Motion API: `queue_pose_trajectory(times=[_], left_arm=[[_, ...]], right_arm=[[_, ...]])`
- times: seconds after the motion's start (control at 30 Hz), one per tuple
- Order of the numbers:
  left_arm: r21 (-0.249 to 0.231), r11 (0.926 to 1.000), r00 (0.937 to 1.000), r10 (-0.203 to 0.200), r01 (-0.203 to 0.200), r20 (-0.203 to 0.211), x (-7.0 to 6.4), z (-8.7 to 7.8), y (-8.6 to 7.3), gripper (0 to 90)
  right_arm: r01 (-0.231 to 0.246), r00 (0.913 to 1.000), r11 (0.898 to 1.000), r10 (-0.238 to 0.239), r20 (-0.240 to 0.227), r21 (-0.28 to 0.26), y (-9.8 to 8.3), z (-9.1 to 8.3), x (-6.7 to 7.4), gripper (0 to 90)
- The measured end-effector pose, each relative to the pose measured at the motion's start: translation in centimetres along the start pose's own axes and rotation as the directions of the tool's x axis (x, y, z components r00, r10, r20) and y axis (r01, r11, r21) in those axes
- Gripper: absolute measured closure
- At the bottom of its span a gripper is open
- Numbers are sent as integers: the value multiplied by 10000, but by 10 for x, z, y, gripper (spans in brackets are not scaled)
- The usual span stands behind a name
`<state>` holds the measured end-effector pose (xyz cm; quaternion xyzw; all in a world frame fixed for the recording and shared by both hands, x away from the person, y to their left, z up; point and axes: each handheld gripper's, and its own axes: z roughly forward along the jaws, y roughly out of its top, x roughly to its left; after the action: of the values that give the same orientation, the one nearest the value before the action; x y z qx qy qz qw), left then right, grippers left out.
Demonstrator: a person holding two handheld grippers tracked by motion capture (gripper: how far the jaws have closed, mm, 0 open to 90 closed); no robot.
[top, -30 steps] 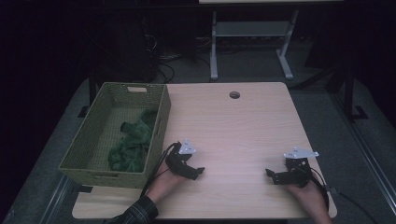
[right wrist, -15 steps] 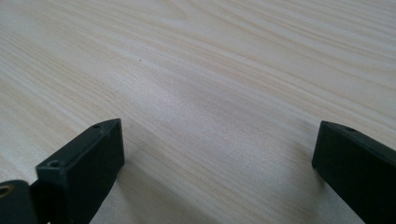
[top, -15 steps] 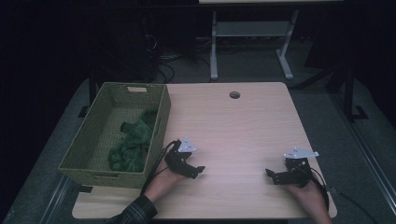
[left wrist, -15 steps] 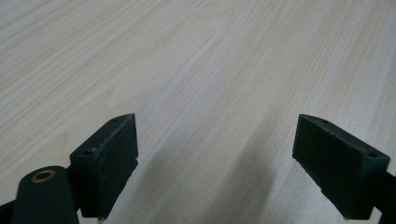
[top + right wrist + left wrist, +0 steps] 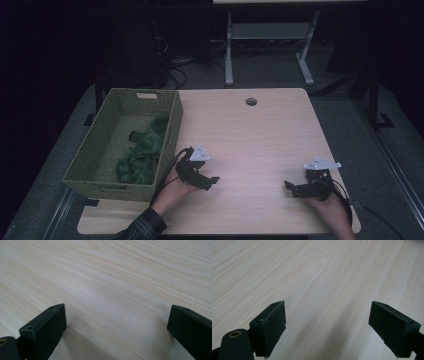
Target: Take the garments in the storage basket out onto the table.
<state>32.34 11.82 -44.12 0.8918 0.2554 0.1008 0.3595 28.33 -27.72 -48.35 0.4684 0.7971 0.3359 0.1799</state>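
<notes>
Nearest to the person, both hands rest low on the near part of the desk [image 5: 250,135], each holding a gripper. The left gripper [image 5: 214,180] lies near the left side with its fingers [image 5: 270,326] spread wide and nothing between them but bare wood. The right gripper [image 5: 288,185] lies well apart from it, near the right edge, and its fingers [image 5: 47,327] are also released and empty. Just to the left of the left gripper stands a green woven basket [image 5: 95,145], and inside it, toward its near right part, lies a crumpled green cloth [image 5: 142,155]. Farther away the desk is bare up to a round cable hole [image 5: 251,101]. I judge that the work stands at rest, before any grasp. The next move probably calls for the left gripper to rise over the basket wall and come down on the cloth.
</notes>
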Motion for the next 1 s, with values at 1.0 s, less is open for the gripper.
queue_pose_trajectory(times=[1.0], left_arm=[[-206, 9997, 9967, -93, 110, 801, 2, -26, 25, 136]], right_arm=[[-5, 10000, 10000, 5, 1, 1, 0, 0, 0, 21]])
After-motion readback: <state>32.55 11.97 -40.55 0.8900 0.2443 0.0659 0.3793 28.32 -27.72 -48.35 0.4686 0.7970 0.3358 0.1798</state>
